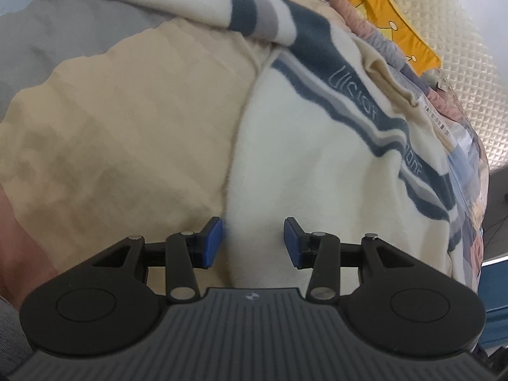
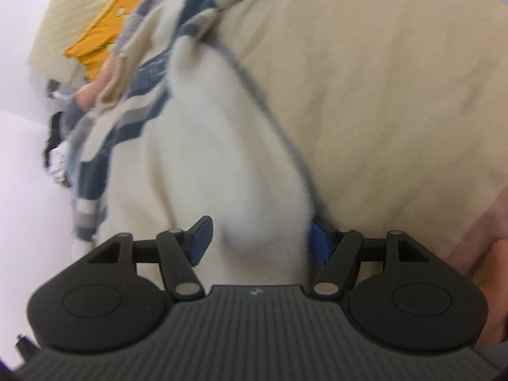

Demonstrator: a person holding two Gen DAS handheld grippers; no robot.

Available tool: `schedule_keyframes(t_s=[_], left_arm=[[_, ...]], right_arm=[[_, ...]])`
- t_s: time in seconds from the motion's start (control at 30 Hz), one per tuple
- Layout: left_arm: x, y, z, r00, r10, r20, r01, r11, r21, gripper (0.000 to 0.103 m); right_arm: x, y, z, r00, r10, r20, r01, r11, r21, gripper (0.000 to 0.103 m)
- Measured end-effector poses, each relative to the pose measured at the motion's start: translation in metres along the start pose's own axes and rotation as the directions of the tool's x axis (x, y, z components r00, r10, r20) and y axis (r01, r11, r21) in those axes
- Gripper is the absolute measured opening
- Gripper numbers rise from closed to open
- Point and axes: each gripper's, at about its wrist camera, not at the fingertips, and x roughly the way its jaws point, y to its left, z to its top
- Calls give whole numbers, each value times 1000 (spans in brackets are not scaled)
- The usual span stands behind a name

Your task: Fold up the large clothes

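Observation:
A cream fleece sweater with navy and grey stripes lies spread on a beige sheet. My left gripper hovers low over the sweater's plain white part. Its blue pads stand apart and nothing is pinched between them. In the right wrist view, blurred by motion, a puffed fold of the same sweater bulges between the jaws of my right gripper. The jaws stand wide. The left pad is just clear of the fleece, and the fold's edge half hides the right pad.
More clothes are heaped along the sweater's far side, beside a yellow cloth and a cream quilted cover. The beige sheet stretches bare to the right. Part of a person's hand shows at the right edge.

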Motion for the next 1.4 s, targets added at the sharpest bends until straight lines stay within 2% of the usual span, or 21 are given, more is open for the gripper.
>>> schedule_keyframes(t_s=[0.1, 0.2, 0.27, 0.3, 0.4, 0.53, 0.6, 0.7, 0.77, 0.83, 0.93, 1.03, 1.17, 1.23, 1.4], left_arm=[[2, 0, -1, 1000, 7, -11, -7, 1000, -6, 49], [4, -2, -8, 1000, 16, -21, -17, 1000, -17, 49], [6, -3, -15, 999, 22, -47, -24, 999, -35, 50], [5, -5, -18, 998, 27, -56, -29, 999, -26, 50], [-1, -8, -26, 997, 3, -74, -5, 1000, -20, 50], [-4, -4, -44, 993, -37, -115, 29, 997, -68, 50], [-5, -5, -48, 991, -55, -124, 46, 996, -79, 50], [-5, -13, -52, 986, -75, -150, 66, 996, -62, 42], [-6, -21, -55, 984, -86, -154, 85, 996, -14, 18], [-12, -24, -55, 985, -92, -147, 94, 996, 5, 9], [-30, -24, -48, 983, -140, -116, 143, 990, 16, 7], [-66, -27, -38, 976, -208, -64, 212, 976, 60, 6], [-105, -22, -20, 968, -247, -44, 250, 965, 84, 6], [-114, -20, -15, 969, -241, -54, 246, 964, 102, 6], [-113, -4, -8, 985, -135, -104, 151, 975, 165, 6]], right_arm=[[1, 4, -4, 1000, 6, 1, -6, 999, -39, 63], [-2, 5, -4, 1000, -1, -5, 0, 998, -64, 49], [-2, 4, 2, 1000, 24, -4, -25, 997, -72, 33], [-3, 2, 4, 999, 31, 6, -31, 998, -61, 20], [-6, -3, 7, 999, 52, 8, -52, 998, -30, 17], [-25, 13, 1, 993, 89, 74, -78, 987, -139, 15], [-34, 15, 0, 989, 106, 107, -90, 985, -150, 15], [-38, 10, 3, 988, 100, 114, -86, 989, -122, 15], [-38, 8, 6, 991, 83, 103, -73, 992, -104, 15], [-40, 11, 8, 994, 62, 93, -52, 993, -108, 15], [-48, 25, 10, 996, 26, 90, -10, 985, -173, 14], [-62, 38, 17, 998, 35, 44, -23, 968, -250, 13], [-88, 50, 29, 999, 10, 36, 2, 946, -324, 11], [-98, 52, 29, 999, -15, 31, 25, 931, -365, 10], [-98, 43, 21, 990, -139, 8, 129, 888, -441, 10]])
